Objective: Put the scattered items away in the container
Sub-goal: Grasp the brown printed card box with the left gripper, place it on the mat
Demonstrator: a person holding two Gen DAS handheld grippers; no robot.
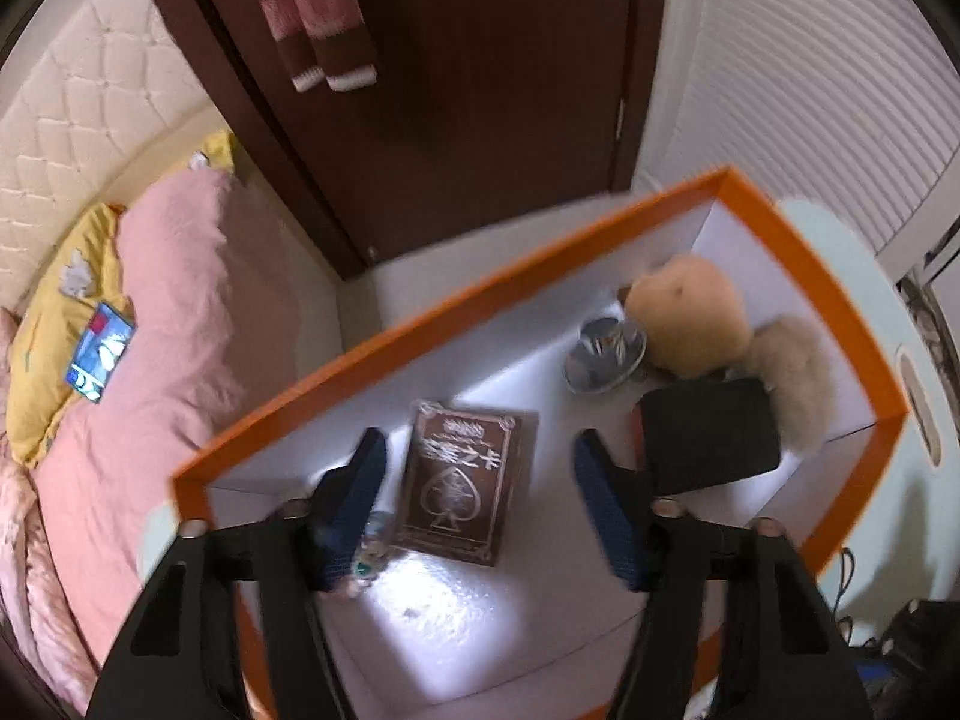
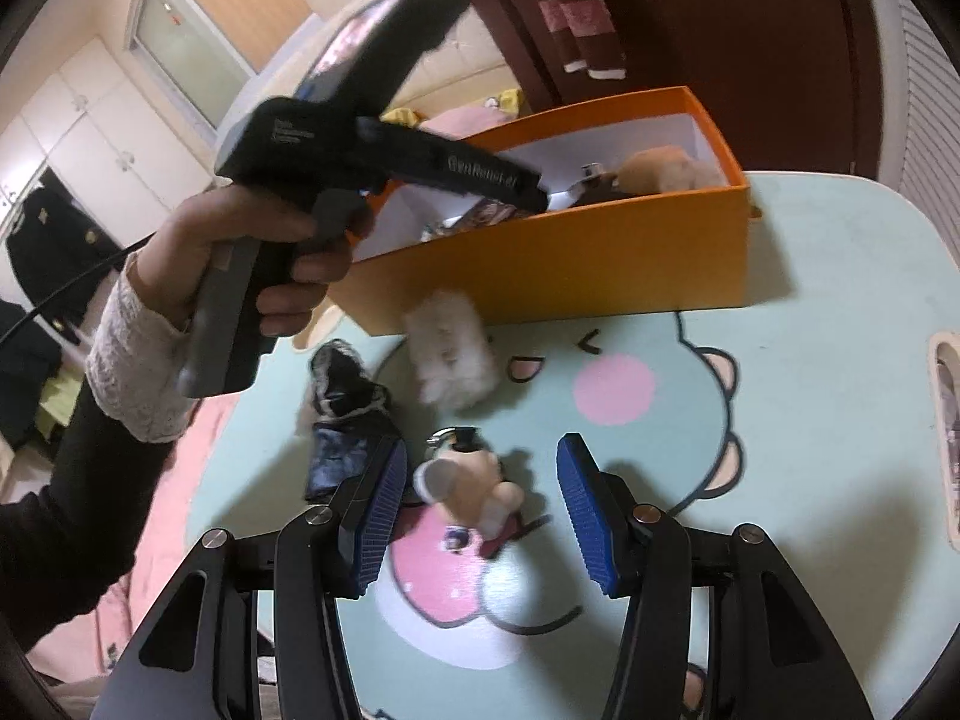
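Orange box [image 1: 456,312] lies under the down-tilted left hand-held gripper [image 1: 480,480], jaws apart, empty.

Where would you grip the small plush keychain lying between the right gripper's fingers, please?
Probably across the plush keychain's soft tan body, coming straight down from above with the right gripper; it lies flat on the table, and its metal ring looks too thin to pinch.

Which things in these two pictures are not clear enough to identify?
- Left wrist view: small pale object, half hidden behind the left gripper's finger.
- Left wrist view: round silver metal item in the orange cardboard box, motion-blurred.
- Right wrist view: dark furry bundle on the table, blurred.
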